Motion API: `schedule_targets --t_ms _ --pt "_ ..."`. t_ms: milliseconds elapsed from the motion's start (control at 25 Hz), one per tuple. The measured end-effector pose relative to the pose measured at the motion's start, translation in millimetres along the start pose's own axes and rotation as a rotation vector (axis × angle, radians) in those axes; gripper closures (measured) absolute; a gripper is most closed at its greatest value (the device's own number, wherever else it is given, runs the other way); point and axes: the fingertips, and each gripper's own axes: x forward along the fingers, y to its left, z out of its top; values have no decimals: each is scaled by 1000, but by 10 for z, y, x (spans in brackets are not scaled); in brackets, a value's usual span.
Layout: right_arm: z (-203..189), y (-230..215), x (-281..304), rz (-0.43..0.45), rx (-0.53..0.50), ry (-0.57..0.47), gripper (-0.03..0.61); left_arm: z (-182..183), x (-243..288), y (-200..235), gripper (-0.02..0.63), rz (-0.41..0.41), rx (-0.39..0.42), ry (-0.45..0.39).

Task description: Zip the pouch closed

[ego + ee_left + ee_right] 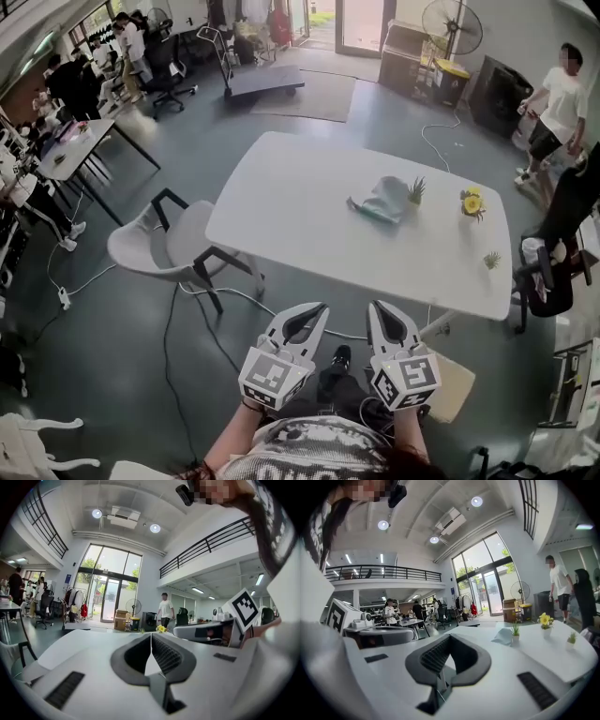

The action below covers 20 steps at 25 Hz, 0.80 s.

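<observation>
A pale blue-grey pouch (382, 200) lies crumpled on the white table (309, 216), right of its middle; its zip is too small to make out. In the right gripper view the pouch (505, 637) shows far ahead on the table top. Both grippers hang side by side short of the table's near edge, well away from the pouch. My left gripper (322, 307) (151, 635) is shut with nothing in it, its ribbed pads touching. My right gripper (449, 636) (374, 305) also has its pads together at the tips and holds nothing.
A small green plant (415, 191) stands right beside the pouch, with a yellow flower pot (472, 202) and another tiny plant (491, 260) further right. A grey chair (155, 246) sits at the table's left, a black chair (553, 272) at its right. Cables (234, 295) cross the floor. A person (553, 108) walks beyond the table.
</observation>
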Motion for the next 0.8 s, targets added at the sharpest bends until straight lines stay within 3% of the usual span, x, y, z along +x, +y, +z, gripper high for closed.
schedule_targets --t_ms 360,800 --pt "272 -941 615 51 14 7 586 291 1098 222 598 48 30 1" --pt "254 -1373 888 101 64 34 586 267 1600 343 598 104 17 50"
